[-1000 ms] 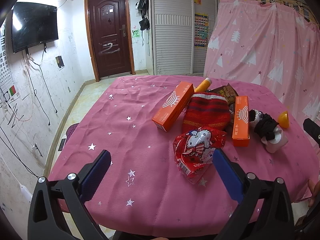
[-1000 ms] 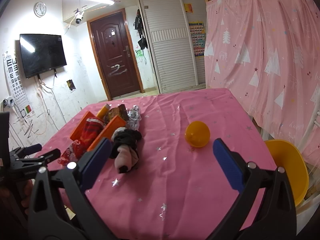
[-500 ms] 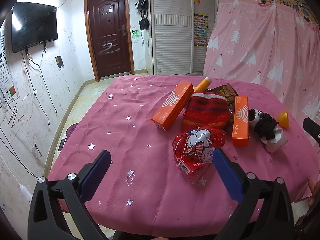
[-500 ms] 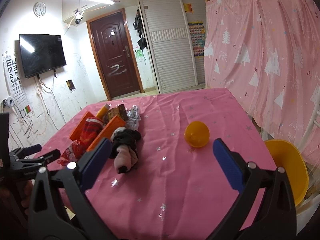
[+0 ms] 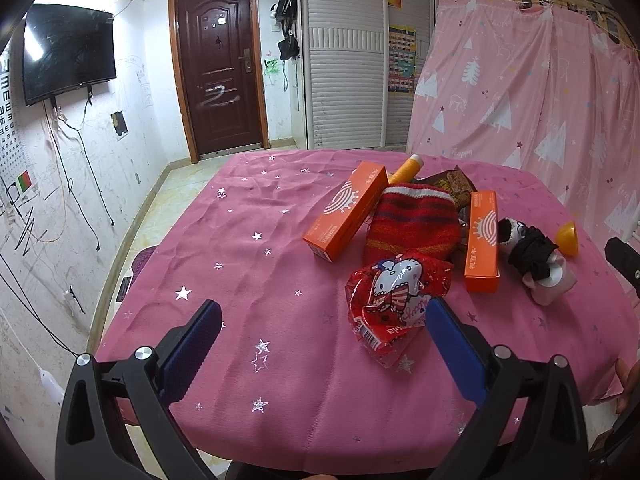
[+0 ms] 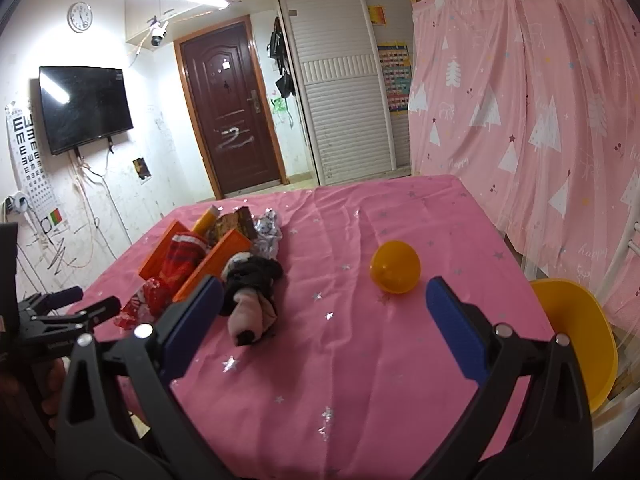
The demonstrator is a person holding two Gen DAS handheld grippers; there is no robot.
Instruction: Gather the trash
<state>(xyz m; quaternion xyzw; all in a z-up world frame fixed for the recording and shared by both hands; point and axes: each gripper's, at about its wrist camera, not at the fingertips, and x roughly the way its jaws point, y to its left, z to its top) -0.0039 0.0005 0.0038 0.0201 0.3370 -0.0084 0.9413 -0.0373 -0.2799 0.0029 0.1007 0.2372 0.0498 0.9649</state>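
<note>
Nothing has moved since a second ago: my left tool (image 5: pixel 322 326) and right tool (image 6: pixel 322 304) stay spread over the worktop (image 5: pixel 248 240), red wrapper (image 5: pixel 390 300) untouched.

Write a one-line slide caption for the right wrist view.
Open right gripper hovers over a pink tablecloth, orange ball ahead, clutter pile left.

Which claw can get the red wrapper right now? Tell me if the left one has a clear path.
Probably yes. The left claw is open, and the red wrapper lies on the tablecloth just ahead of its right finger, with nothing between them.
</note>
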